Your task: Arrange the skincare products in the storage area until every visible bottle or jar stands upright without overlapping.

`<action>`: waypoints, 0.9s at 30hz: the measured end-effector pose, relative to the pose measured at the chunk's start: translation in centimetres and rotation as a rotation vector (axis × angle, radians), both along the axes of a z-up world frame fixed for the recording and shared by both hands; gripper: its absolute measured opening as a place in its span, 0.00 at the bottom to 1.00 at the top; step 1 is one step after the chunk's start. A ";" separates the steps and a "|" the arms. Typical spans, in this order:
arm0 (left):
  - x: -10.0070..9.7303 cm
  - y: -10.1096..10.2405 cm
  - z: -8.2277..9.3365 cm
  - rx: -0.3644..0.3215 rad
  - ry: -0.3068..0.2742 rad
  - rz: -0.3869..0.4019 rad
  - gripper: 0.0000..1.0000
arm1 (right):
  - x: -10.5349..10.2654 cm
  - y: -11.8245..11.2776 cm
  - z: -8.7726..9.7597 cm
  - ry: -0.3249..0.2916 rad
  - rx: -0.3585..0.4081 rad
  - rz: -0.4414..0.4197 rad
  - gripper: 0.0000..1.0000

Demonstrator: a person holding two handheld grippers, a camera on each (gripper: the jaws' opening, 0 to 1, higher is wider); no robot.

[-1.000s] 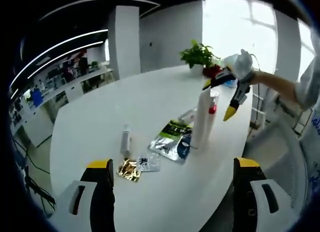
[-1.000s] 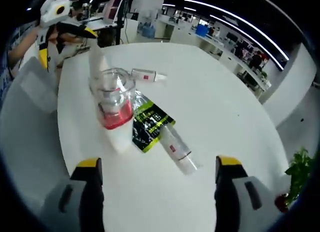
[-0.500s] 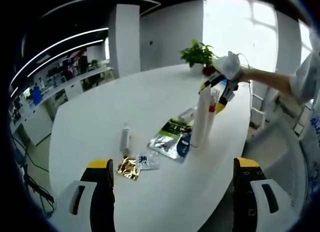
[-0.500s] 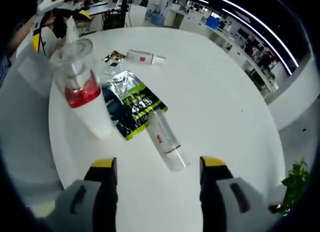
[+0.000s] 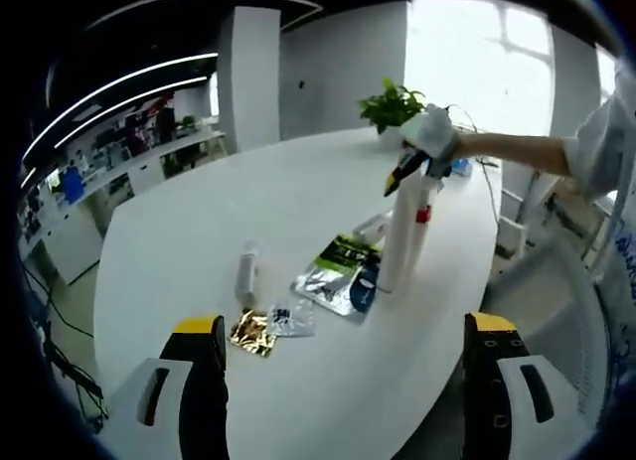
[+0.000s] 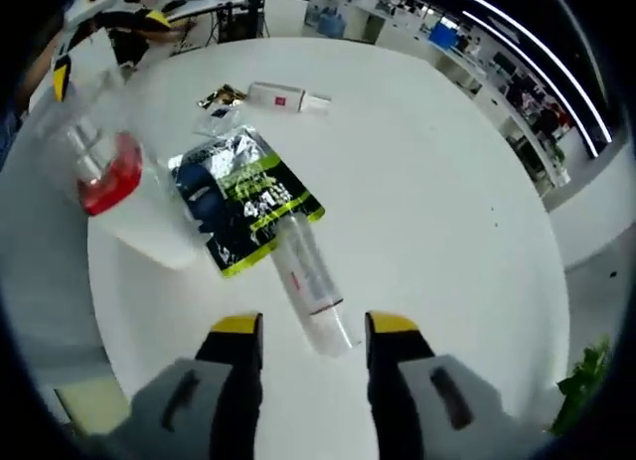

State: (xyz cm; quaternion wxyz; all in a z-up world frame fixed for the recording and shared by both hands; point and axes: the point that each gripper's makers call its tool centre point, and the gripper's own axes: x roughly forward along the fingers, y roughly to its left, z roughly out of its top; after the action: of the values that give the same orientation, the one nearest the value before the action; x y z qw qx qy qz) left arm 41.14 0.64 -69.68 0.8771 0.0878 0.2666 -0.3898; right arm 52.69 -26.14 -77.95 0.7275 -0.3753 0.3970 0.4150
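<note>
Right gripper [image 6: 303, 326]: fingers part-open, empty, straddling near end of clear tube [image 6: 306, 278] lying flat on desk [image 6: 437, 172]; long axis runs lower centre to upper left. Left gripper [image 5: 343, 326] wide open, well apart.

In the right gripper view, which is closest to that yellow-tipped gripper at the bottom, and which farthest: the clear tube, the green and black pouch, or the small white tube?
1. Clear tube, lying just ahead of the right gripper.
2. Green and black pouch, flat, beyond the tube's far end.
3. Small white tube, lying farthest across the table.

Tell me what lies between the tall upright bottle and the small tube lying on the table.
In the left gripper view, a silver-green pouch lies between the tall bottle and small tube.
</note>
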 end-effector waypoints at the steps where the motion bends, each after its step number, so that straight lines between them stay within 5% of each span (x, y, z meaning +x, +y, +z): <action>1: -0.1 -0.1 -0.1 -0.003 0.003 0.000 0.97 | 0.1 0.1 -0.2 0.010 -0.002 0.009 0.41; 14: -0.2 0.3 -0.3 -0.019 0.021 0.023 0.97 | 1.6 0.4 -3.2 0.088 -0.104 0.112 0.37; 27: -0.1 0.5 -0.6 -0.018 0.036 0.026 0.97 | 1.6 1.1 -5.0 0.221 -0.078 0.145 0.30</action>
State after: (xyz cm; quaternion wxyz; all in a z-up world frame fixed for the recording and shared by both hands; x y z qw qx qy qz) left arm 40.99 1.14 -70.30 0.8779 0.0696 0.2799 -0.3822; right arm 54.29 -25.03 -82.97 0.6321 -0.3830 0.4625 0.4898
